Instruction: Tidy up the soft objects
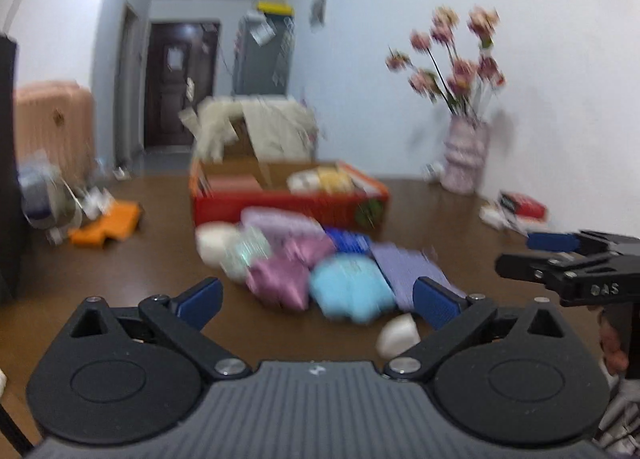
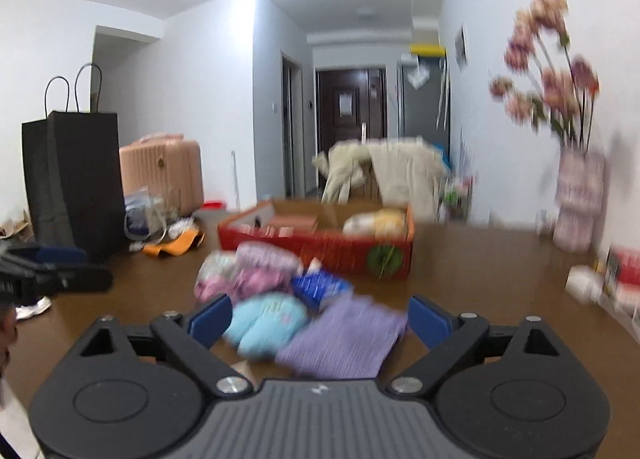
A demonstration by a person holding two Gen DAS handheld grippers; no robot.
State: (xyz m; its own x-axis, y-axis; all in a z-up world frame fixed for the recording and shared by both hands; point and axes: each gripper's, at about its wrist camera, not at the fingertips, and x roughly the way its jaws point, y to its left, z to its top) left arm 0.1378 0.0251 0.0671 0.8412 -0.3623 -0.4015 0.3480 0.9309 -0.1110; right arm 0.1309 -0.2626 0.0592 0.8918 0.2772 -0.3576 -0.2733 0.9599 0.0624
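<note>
A blurred pile of soft things lies on the brown table (image 1: 420, 199): a light blue plush (image 1: 348, 291) (image 2: 268, 321), pink pieces (image 1: 280, 279) (image 2: 248, 283), a lilac cloth (image 1: 404, 267) (image 2: 344, 339), a blue packet (image 1: 348, 241) (image 2: 320, 285) and a white lump (image 1: 214, 243). Behind it stands a red box (image 1: 280, 205) (image 2: 320, 247) holding a yellow-and-white soft item (image 1: 324, 179). My left gripper (image 1: 320, 301) is open just short of the pile, nothing between its pads. My right gripper (image 2: 320, 319) is open too, with the blue plush and lilac cloth ahead of it.
A vase of pink flowers (image 1: 466, 155) (image 2: 578, 199) stands at the wall on the right, books (image 1: 520, 207) near it. At the left are a black paper bag (image 2: 76, 179), a pink suitcase (image 2: 164, 175) and an orange item (image 1: 108, 225). A beige garment (image 2: 384, 171) hangs behind the box.
</note>
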